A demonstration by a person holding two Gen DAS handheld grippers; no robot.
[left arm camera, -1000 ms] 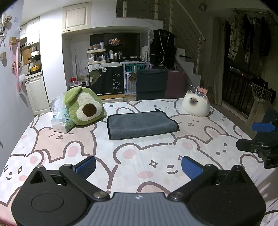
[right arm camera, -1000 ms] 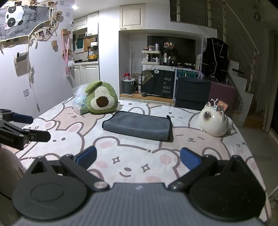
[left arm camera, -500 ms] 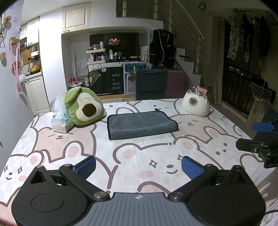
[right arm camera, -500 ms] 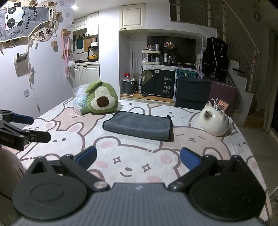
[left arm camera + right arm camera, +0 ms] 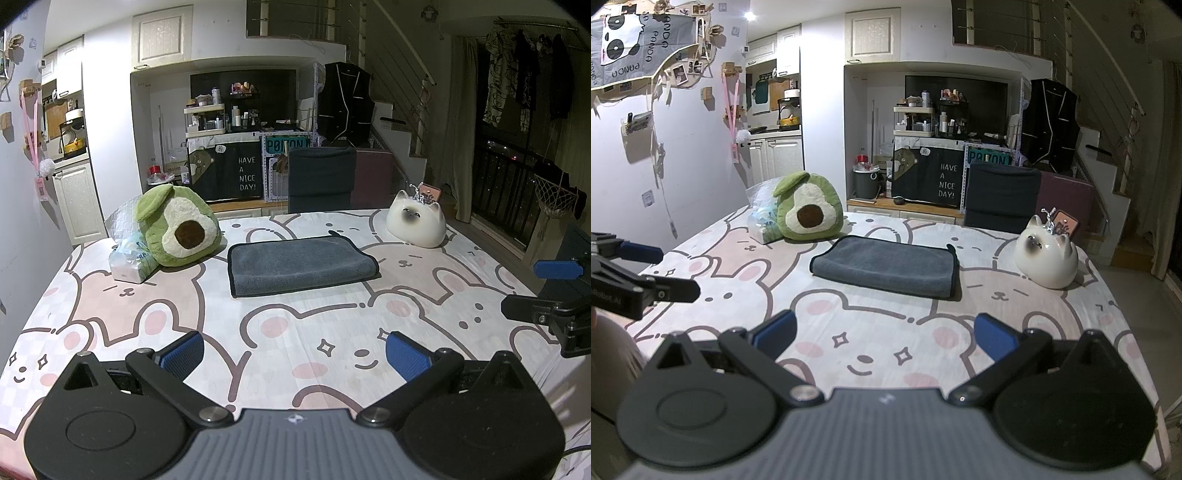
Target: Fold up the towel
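A grey towel (image 5: 301, 264) with a dark edge lies folded into a flat rectangle on the bunny-print table cover (image 5: 258, 332), toward the far middle. It also shows in the right wrist view (image 5: 886, 266). My left gripper (image 5: 293, 356) is open and empty, held over the near part of the table, well short of the towel. My right gripper (image 5: 884, 336) is open and empty too, at the same distance. Each gripper shows at the side of the other's view: the right one (image 5: 550, 291) and the left one (image 5: 642, 269).
A green avocado plush (image 5: 177, 230) and a tissue pack (image 5: 129, 258) sit left of the towel. A white cat-shaped ceramic (image 5: 415, 223) sits to its right. A dark chair (image 5: 319, 179) stands behind the table's far edge.
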